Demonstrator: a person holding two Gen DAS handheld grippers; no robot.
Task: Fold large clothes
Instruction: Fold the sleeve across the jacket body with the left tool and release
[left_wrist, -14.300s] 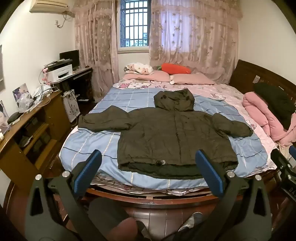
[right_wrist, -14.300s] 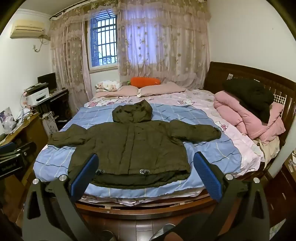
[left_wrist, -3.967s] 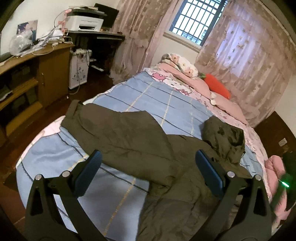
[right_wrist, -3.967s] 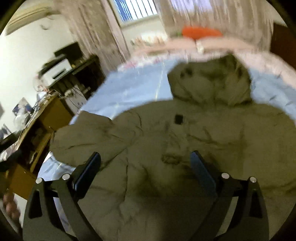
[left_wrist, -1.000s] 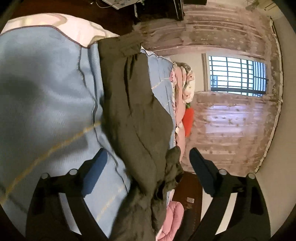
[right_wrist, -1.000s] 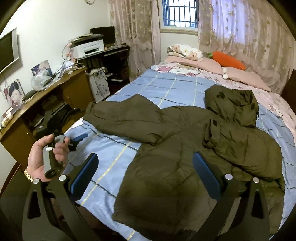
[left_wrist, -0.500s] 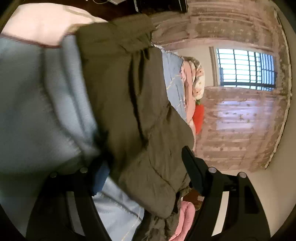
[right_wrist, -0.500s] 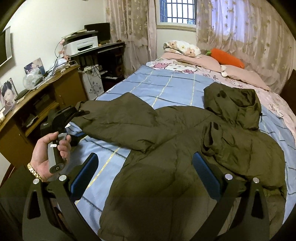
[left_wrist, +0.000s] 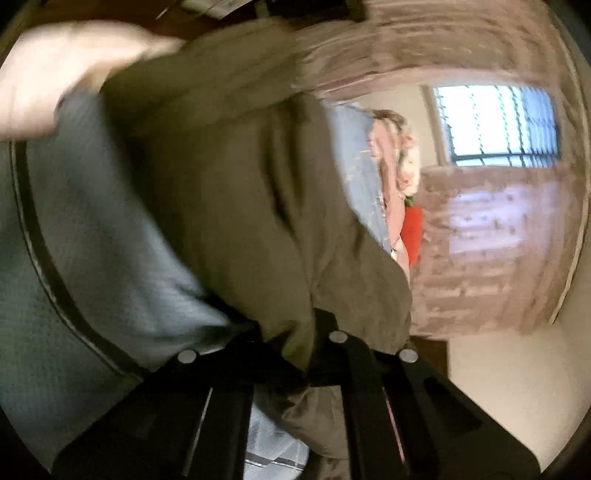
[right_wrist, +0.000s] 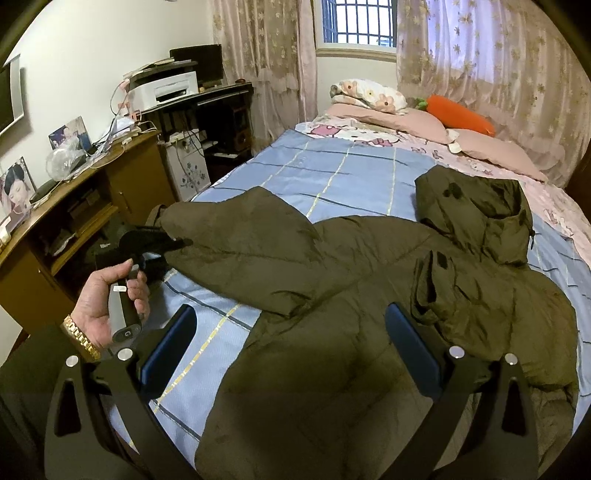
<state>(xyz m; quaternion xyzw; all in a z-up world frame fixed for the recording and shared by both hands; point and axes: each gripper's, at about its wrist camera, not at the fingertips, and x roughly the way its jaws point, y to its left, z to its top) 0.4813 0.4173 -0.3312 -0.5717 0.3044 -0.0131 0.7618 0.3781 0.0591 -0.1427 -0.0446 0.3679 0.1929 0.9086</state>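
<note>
A dark olive hooded jacket (right_wrist: 369, 332) lies spread on the blue checked bed cover (right_wrist: 332, 166), hood (right_wrist: 476, 214) toward the pillows. Its right sleeve is folded across the chest. The left sleeve (right_wrist: 251, 236) stretches out toward the bed's left edge. My left gripper (right_wrist: 177, 243), held by a hand (right_wrist: 107, 299), is shut on that sleeve's end; in the left wrist view the olive fabric (left_wrist: 258, 206) fills the frame and bunches between the closed jaws of the left gripper (left_wrist: 299, 343). My right gripper (right_wrist: 290, 314) hangs open above the jacket's lower body, holding nothing.
A wooden desk (right_wrist: 74, 206) with photos and clutter runs along the left wall, close to the bed's edge. A printer (right_wrist: 166, 88) stands on a dark desk behind it. Pink pillows (right_wrist: 388, 114) and an orange plush carrot (right_wrist: 461, 110) lie at the bed's head below the curtained window.
My left gripper has come in onto the end of the left sleeve and closed on it. The right gripper has drifted a little nearer the jacket and stays open.
</note>
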